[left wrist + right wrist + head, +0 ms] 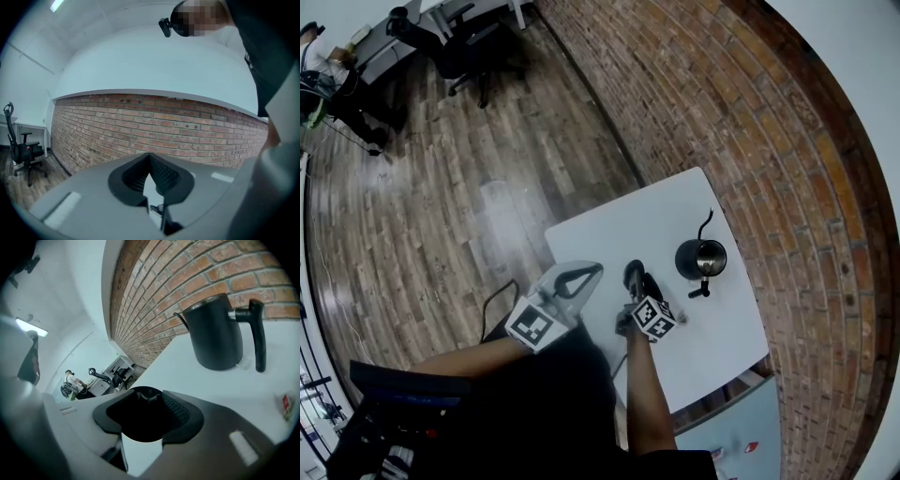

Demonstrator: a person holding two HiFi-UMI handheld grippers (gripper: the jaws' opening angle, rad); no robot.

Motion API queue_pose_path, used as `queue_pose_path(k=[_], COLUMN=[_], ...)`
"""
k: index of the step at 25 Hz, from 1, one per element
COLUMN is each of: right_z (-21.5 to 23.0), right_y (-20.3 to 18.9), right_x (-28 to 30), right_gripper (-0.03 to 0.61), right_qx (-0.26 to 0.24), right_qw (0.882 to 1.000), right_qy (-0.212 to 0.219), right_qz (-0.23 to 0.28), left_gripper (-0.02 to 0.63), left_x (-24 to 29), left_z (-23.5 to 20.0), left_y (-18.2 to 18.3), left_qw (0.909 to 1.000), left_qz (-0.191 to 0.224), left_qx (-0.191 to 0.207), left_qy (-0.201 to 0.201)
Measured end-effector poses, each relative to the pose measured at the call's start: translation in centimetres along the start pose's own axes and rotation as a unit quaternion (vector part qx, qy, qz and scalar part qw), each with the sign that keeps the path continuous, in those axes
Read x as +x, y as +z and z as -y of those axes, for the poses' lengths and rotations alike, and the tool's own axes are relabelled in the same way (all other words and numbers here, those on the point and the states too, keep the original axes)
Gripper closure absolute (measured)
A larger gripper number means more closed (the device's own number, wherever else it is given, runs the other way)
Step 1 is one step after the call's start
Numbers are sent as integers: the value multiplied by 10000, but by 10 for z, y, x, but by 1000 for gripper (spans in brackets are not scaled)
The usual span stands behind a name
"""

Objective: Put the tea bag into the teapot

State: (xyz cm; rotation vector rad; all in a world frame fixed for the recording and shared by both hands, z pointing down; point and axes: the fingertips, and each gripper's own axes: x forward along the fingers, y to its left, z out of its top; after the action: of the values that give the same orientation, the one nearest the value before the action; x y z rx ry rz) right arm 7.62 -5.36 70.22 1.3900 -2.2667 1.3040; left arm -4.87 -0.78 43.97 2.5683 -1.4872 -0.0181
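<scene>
Black teapot [218, 331] near red-tagged tea bag [286, 406] — print unreadable — left gripper [150, 157], right gripper [150, 399] fingers [164, 176] pressed together, empty.

I see a red brick wall [722, 112] along a wood-plank floor [441, 187], with white wall [154, 70] above the brick. The white table [609, 234] stands beside it. Far off, a black office chair [464, 52] sits by white desks [384, 47].

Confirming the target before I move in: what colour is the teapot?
The teapot is matte black; it shows best in the right gripper view.
</scene>
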Motion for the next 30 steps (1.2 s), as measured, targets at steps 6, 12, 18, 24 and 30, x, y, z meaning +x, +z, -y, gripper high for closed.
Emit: queue_pose_path(k=[6,12,18,24,30], right_z=[4,-5,-9,-20,-34], right_y=[-16,-18,-27,-34,-42], right_x=[8,15,26,33,37], right_gripper=[393,391,393,393,393], right_qx=[302,716,824,938,1145], right_qw=[9993,9963,9936,9892,9828], right_qy=[175,439,596,926,1231], right_qz=[-123,-178,-484,-636,-765], left_gripper=[615,614,614,614,614], left_x=[-5,-6,-4,-5,-2], left_z=[-10,-16,-25,-33,-29], left_y=[1,-4,-6,-7,-4], left_qw=[10000,9998,9993,9987,9992], left_qz=[0,-65,-129,-144,-96], left_qx=[18,-112,-273,-308,-185], left_qy=[84,130,207,374,345])
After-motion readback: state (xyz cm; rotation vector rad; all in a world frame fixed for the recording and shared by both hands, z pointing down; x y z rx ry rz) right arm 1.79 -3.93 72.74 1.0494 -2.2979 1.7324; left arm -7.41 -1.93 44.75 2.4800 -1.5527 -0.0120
